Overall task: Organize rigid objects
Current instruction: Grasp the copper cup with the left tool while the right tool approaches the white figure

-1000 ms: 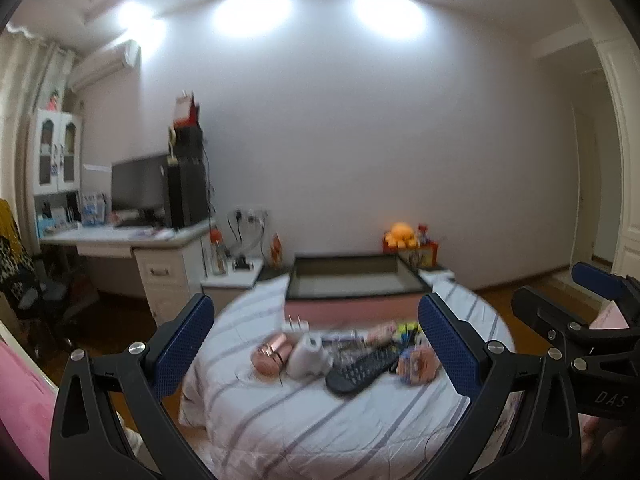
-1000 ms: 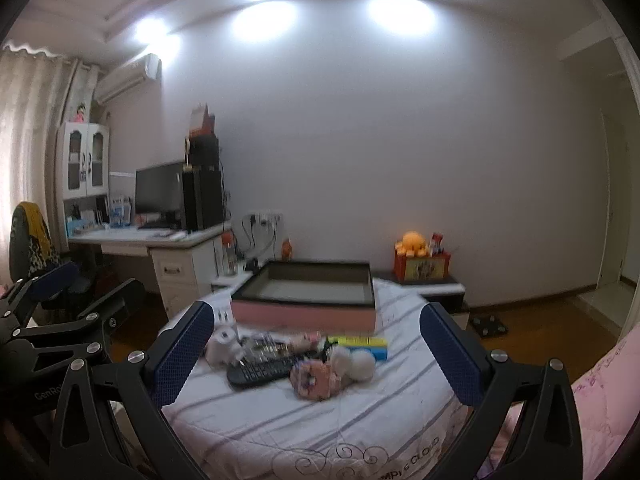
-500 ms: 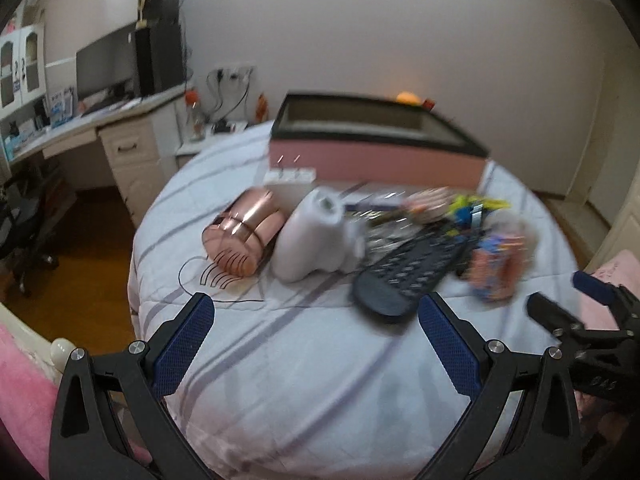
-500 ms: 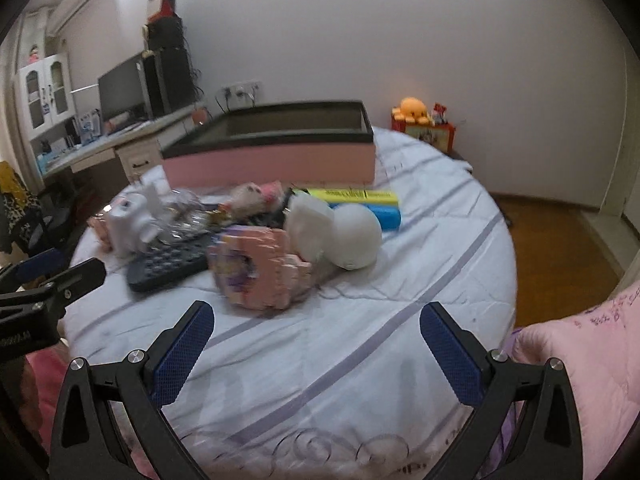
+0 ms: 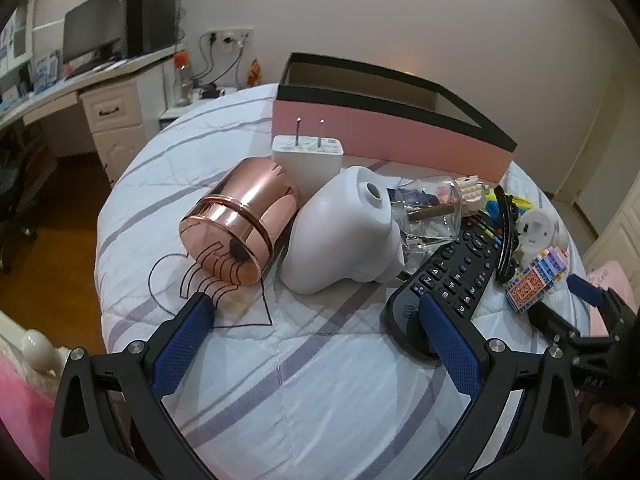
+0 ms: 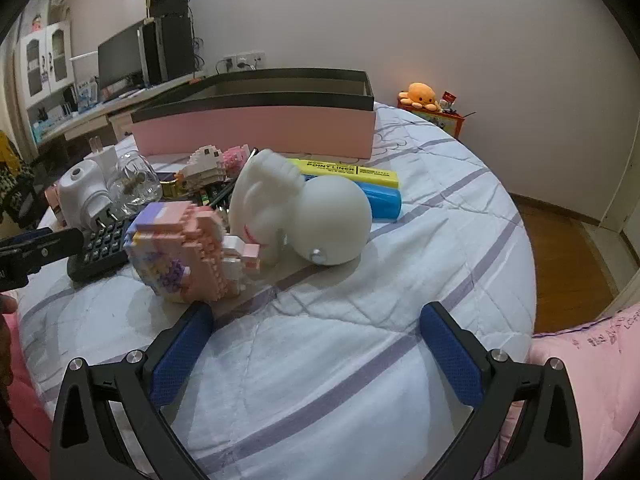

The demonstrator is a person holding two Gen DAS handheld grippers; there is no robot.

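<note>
The things to be sorted lie in a loose heap on the bed, just in front of the pink box, which looks empty from what shows and is the likely place for them. Nearest the left gripper are the copper cup on its side, the white plug-in lamp and the remote; nearest the right gripper are the brick figure and the white toy, with the marker boxes behind. A second ago both grippers were held high, facing the wall; they have now swung down close to the heap. Both sets of jaws are spread wide and hold nothing. Sorting has not started; a first pick looks imminent, probably the cup or lamp on the left.
</note>
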